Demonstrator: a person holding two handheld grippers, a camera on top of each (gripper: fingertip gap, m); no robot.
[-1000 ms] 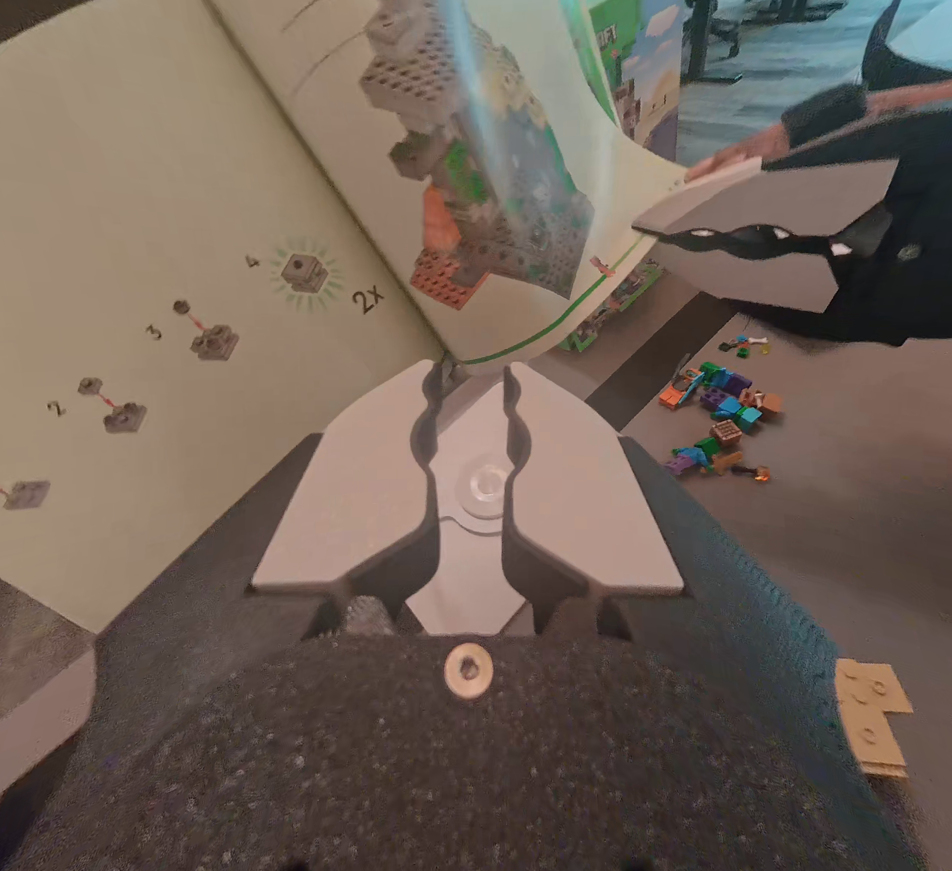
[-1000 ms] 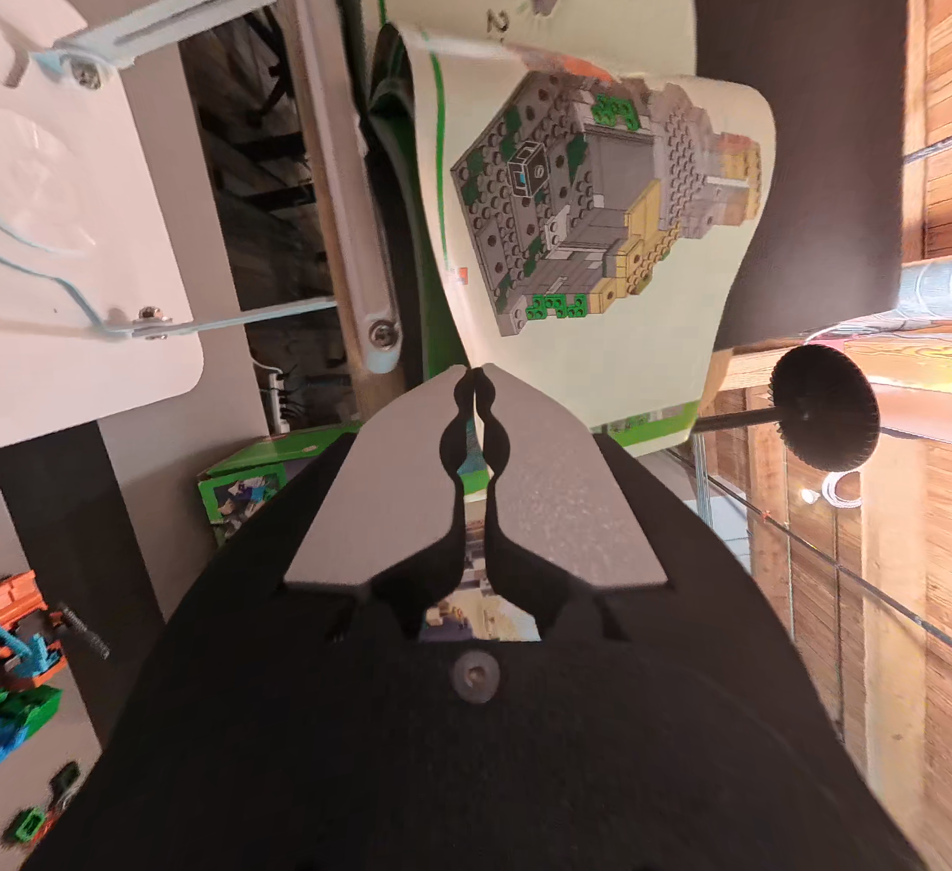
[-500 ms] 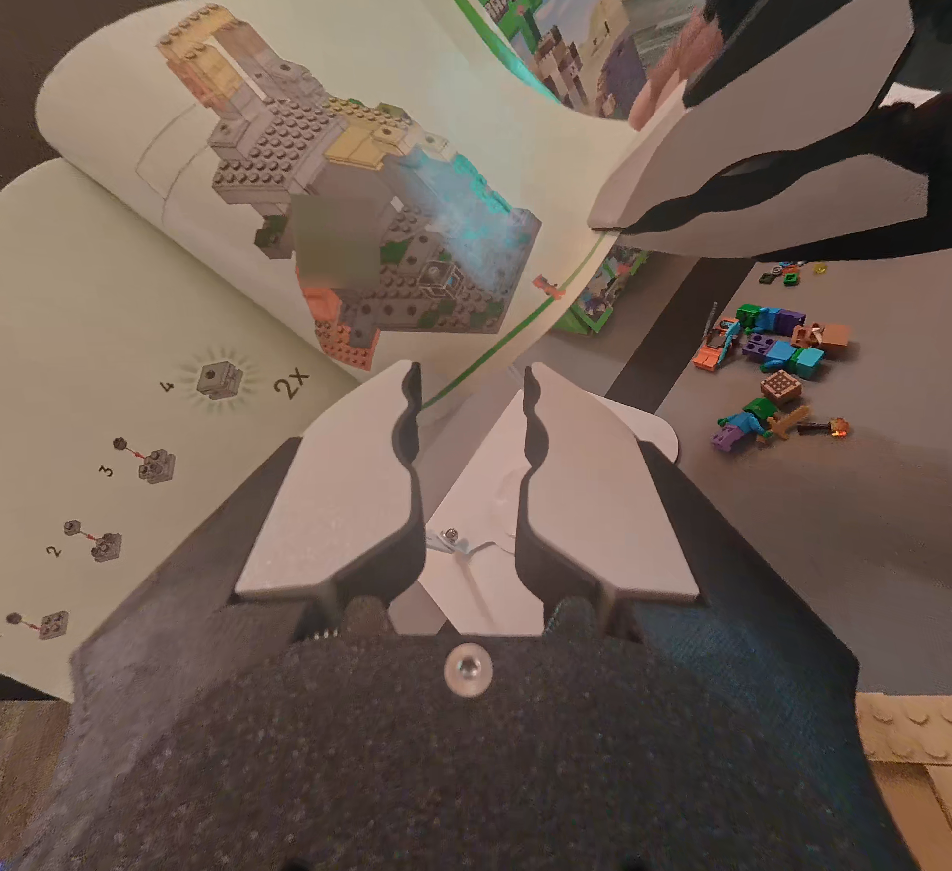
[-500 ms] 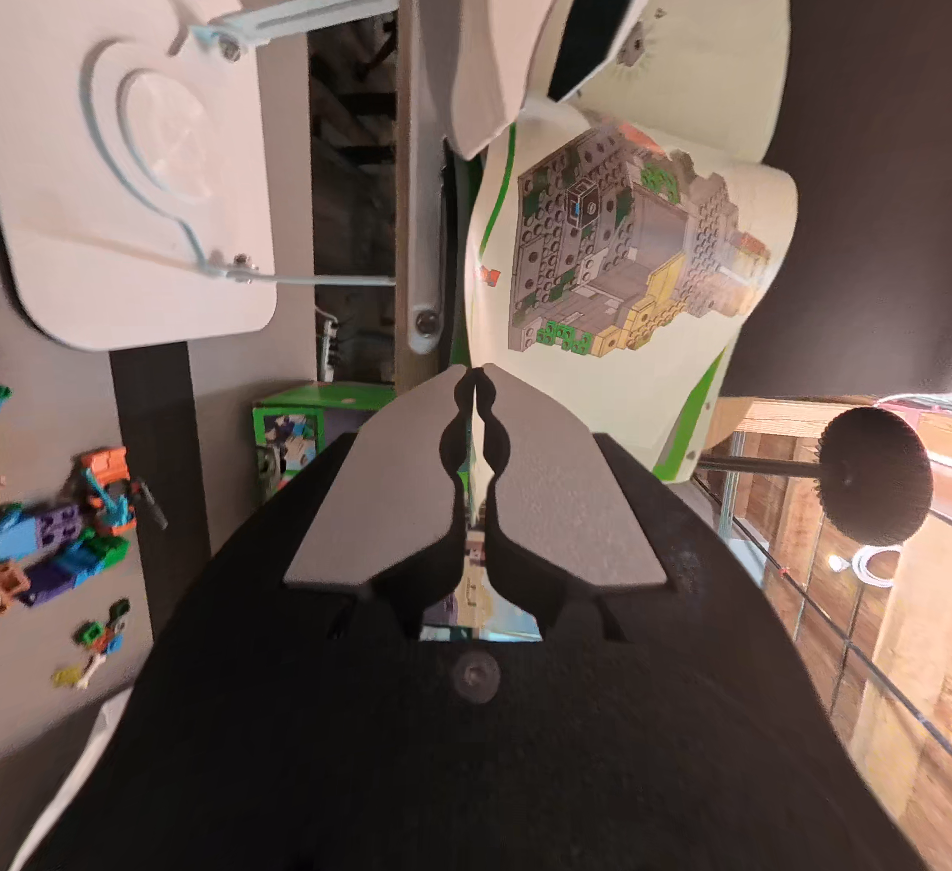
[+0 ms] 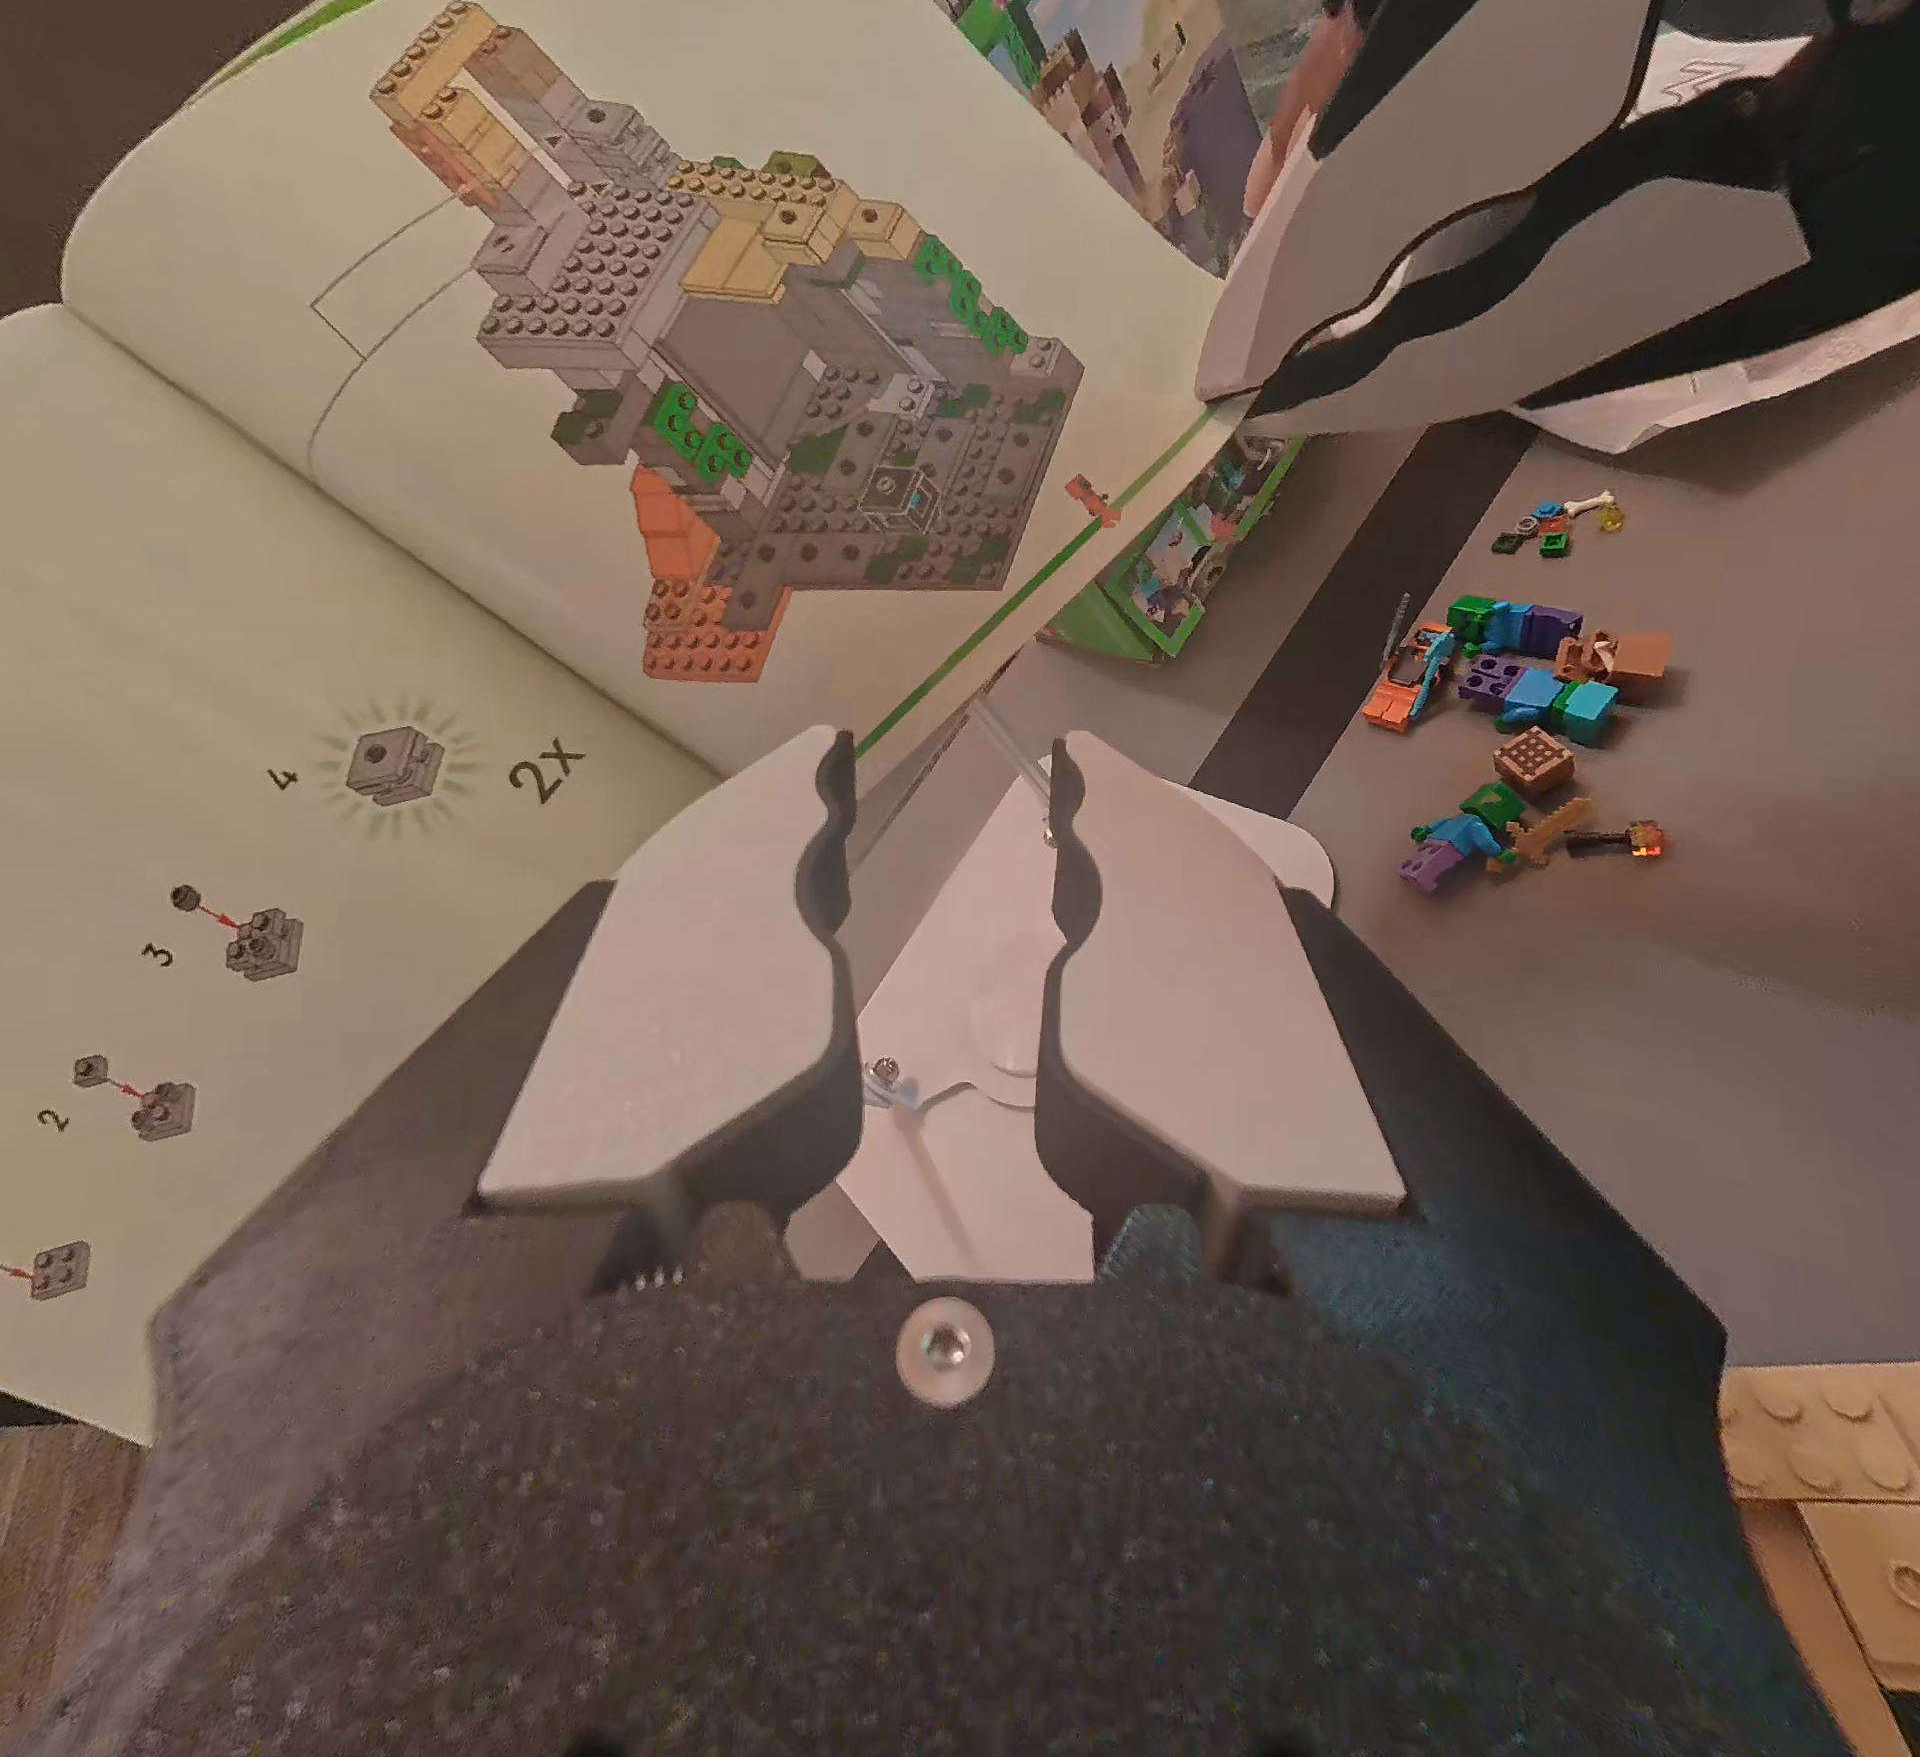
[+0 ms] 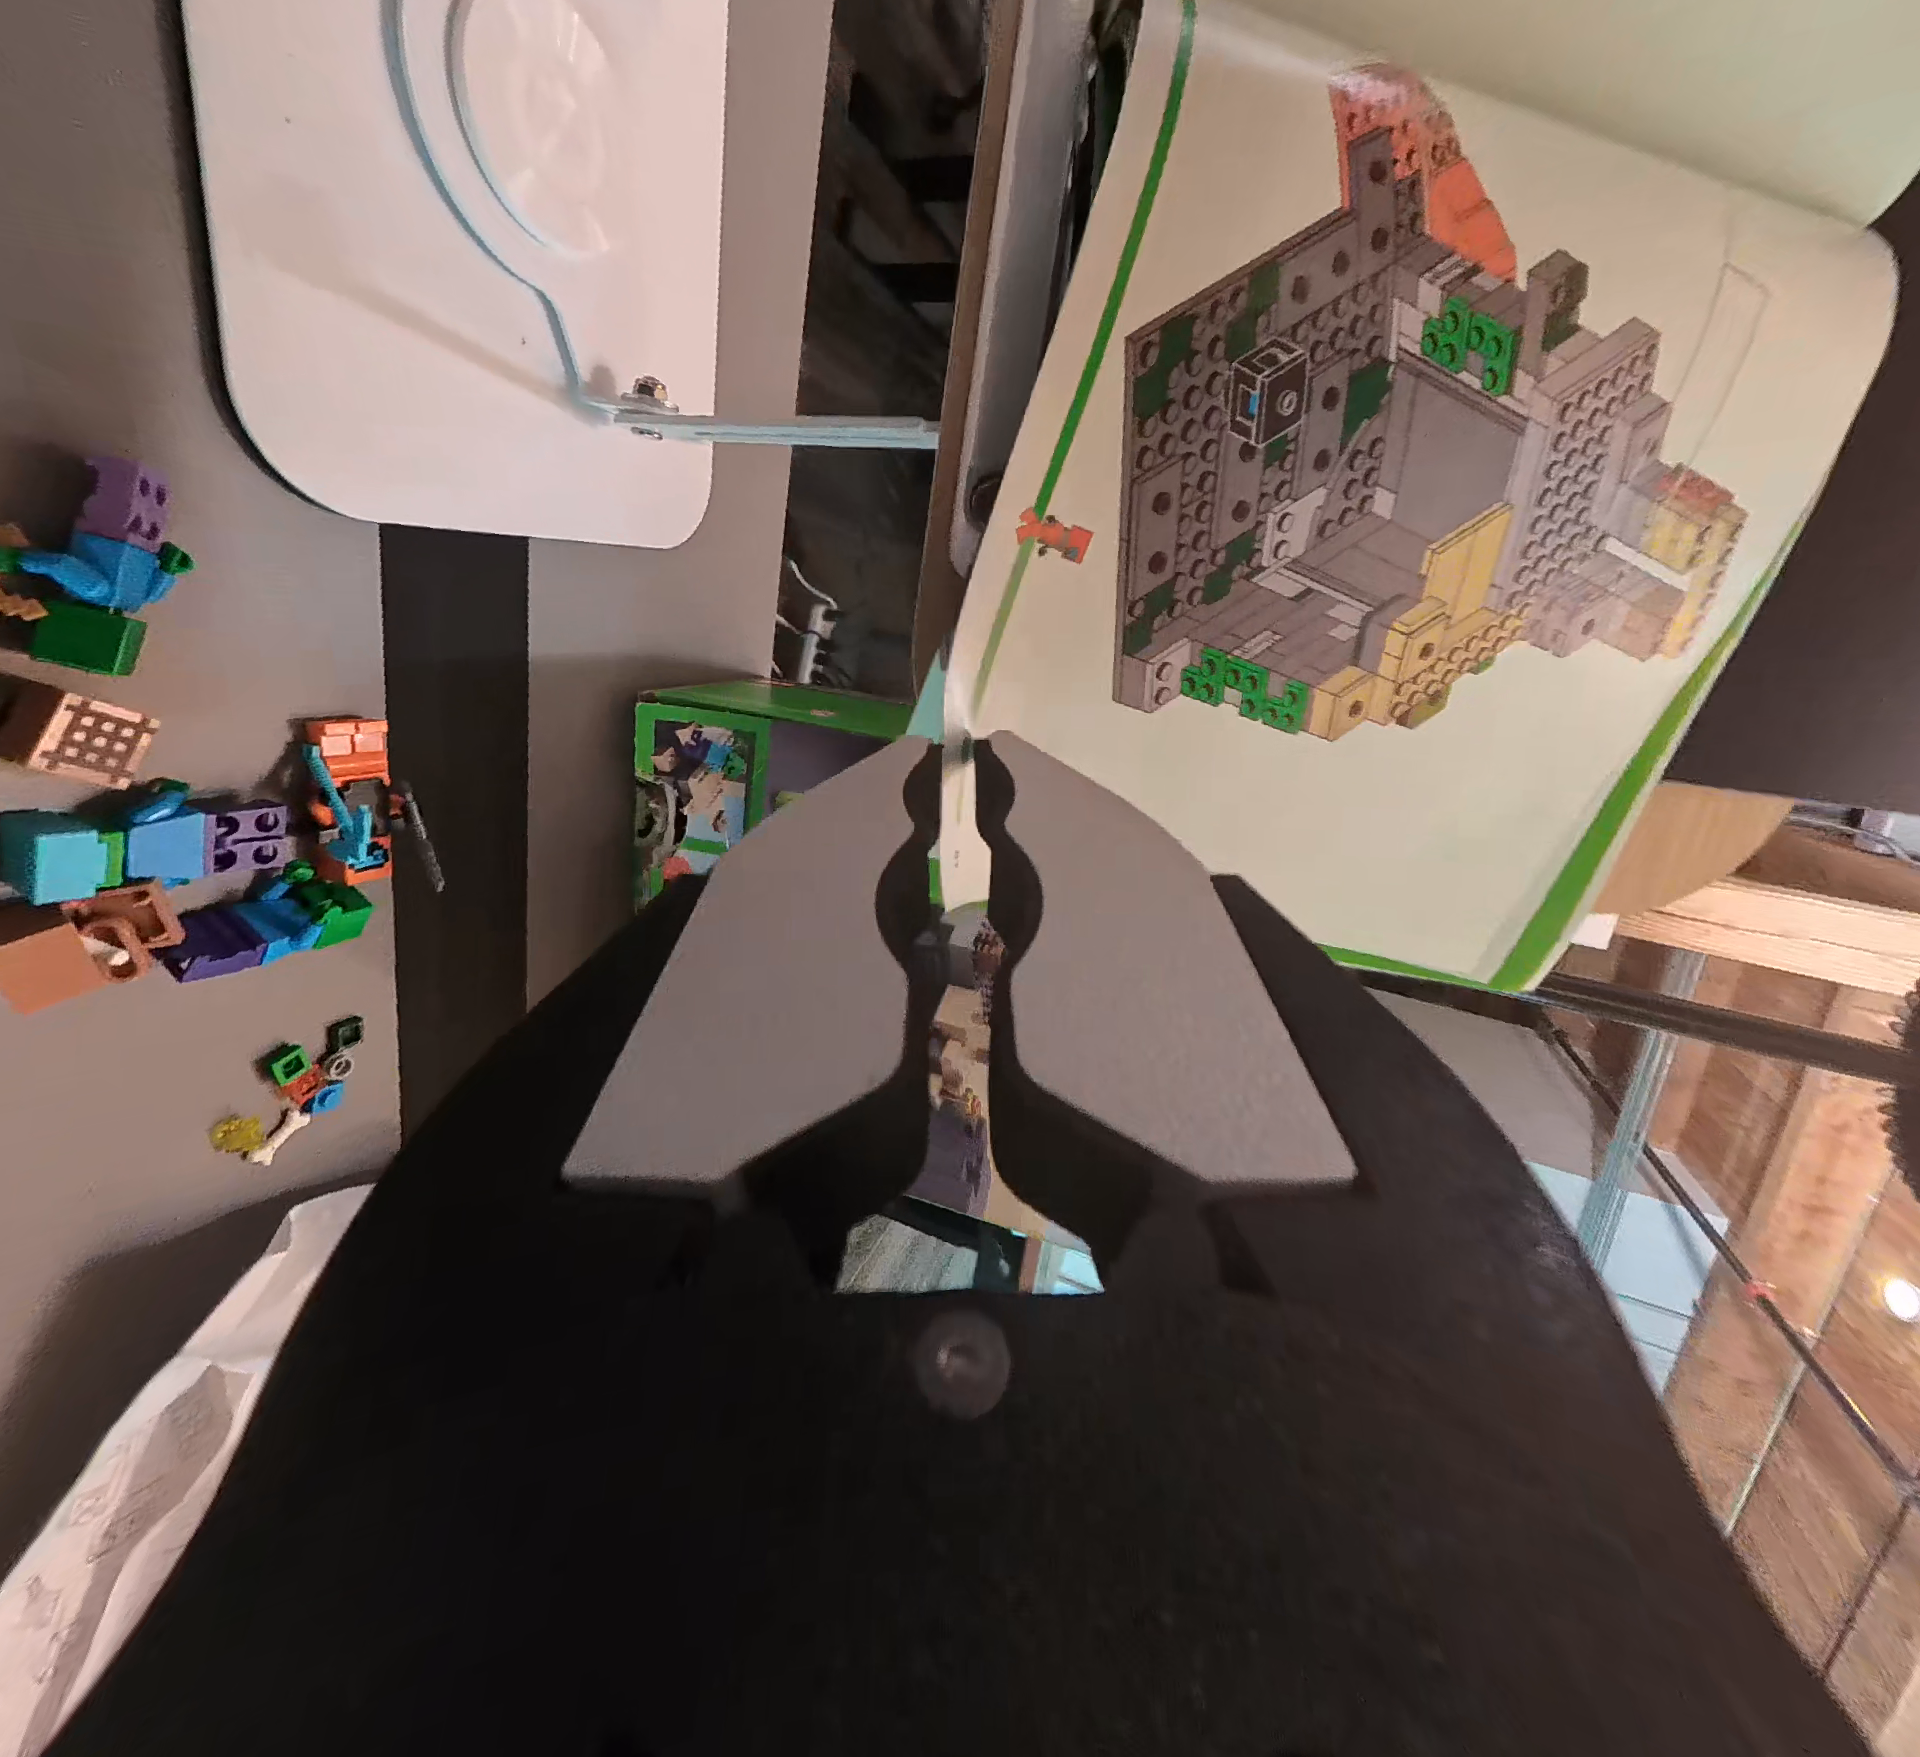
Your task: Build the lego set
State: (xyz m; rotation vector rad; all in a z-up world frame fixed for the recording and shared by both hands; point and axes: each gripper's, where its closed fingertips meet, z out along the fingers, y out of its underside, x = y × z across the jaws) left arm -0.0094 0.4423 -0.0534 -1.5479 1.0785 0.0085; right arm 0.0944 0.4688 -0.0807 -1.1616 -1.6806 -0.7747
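The right gripper pinches the corner of a page of the instruction booklet, lifting it. The left gripper hangs spread, empty, just below the booklet's lower edge — a white stand base beneath it. To its right, loose lego figures (small and bright) lie on the grey tabletop; beyond, a green set box.

Grey tabletop crossed by dark strip. White stand base seen lying under left hand-held gripper. Small built figures and loose pieces scattered to its right. Green set box stood ahead, beside strip. White printed paper laid at tabletop edge. Tan studded plates seen near right.
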